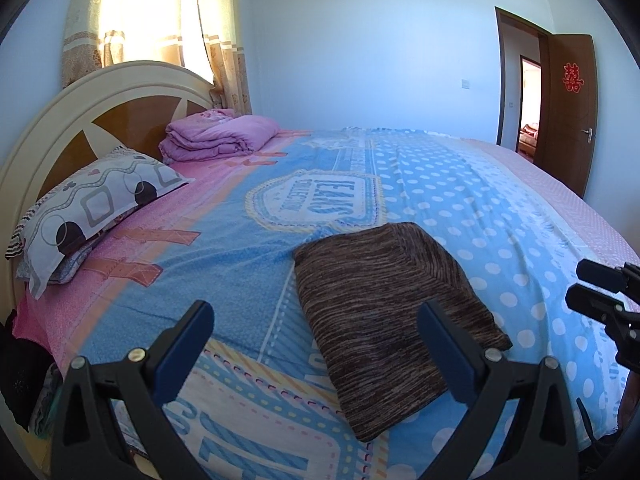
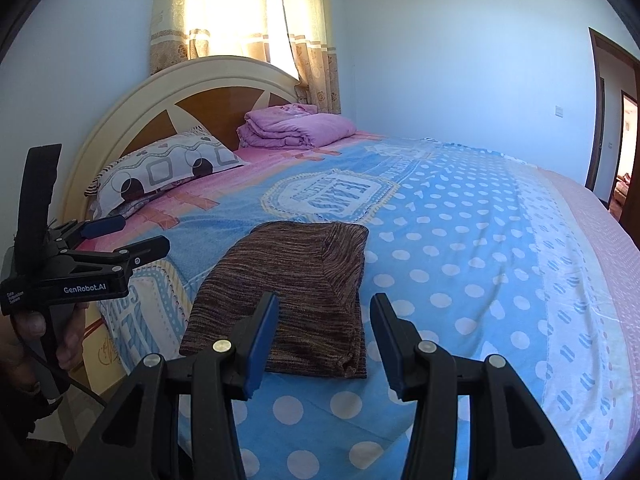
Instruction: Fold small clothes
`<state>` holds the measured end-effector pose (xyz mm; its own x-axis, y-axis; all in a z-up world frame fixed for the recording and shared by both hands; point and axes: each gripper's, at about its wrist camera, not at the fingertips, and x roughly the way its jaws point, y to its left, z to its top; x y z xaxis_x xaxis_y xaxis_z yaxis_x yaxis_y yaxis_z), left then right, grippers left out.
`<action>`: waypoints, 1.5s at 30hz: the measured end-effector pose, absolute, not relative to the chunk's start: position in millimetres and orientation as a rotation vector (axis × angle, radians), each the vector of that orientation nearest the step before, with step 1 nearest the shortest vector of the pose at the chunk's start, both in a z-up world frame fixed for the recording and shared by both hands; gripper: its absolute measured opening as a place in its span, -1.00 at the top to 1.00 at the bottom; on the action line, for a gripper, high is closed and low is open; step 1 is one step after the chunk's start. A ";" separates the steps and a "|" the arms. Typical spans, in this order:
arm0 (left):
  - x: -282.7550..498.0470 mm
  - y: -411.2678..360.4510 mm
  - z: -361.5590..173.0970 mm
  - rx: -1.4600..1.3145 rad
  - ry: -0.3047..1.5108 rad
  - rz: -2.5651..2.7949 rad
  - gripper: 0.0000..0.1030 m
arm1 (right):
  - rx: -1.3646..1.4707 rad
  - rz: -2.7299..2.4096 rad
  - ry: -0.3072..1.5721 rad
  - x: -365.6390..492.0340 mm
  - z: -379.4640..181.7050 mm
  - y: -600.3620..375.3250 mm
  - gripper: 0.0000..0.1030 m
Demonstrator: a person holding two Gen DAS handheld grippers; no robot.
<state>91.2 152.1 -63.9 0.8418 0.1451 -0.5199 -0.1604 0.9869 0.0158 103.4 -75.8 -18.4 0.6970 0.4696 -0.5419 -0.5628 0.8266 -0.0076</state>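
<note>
A brown striped knit garment point(image 1: 384, 304) point(image 2: 296, 280) lies folded flat on the blue polka-dot bedspread point(image 1: 480, 200) point(image 2: 460, 240), near the bed's front edge. My left gripper point(image 1: 316, 316) hovers just before the garment's left side, its jaws wide apart with nothing between them. It also shows at the left of the right wrist view as the left gripper point(image 2: 136, 236), held by a hand point(image 2: 36, 328). My right gripper point(image 2: 326, 308) hangs open above the garment's near edge, its pads off the cloth. The same right gripper point(image 1: 580, 284) shows at the right edge of the left wrist view.
A patterned pillow point(image 1: 100, 204) and a folded pink quilt point(image 1: 220, 136) lie by the cream and brown headboard point(image 1: 80, 120). Curtains point(image 1: 160, 12) cover a bright window. A brown door point(image 1: 568, 112) stands ajar at the far right.
</note>
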 end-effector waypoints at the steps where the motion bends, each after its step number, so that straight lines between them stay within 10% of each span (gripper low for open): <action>1: 91.3 152.3 -63.9 -0.029 0.548 0.160 -1.00 | -0.179 0.579 0.554 103.1 -18.4 -75.5 0.04; 45: 90.7 160.5 -63.6 -0.035 0.539 0.200 -1.00 | -0.173 0.596 0.497 94.3 -14.3 -76.3 0.03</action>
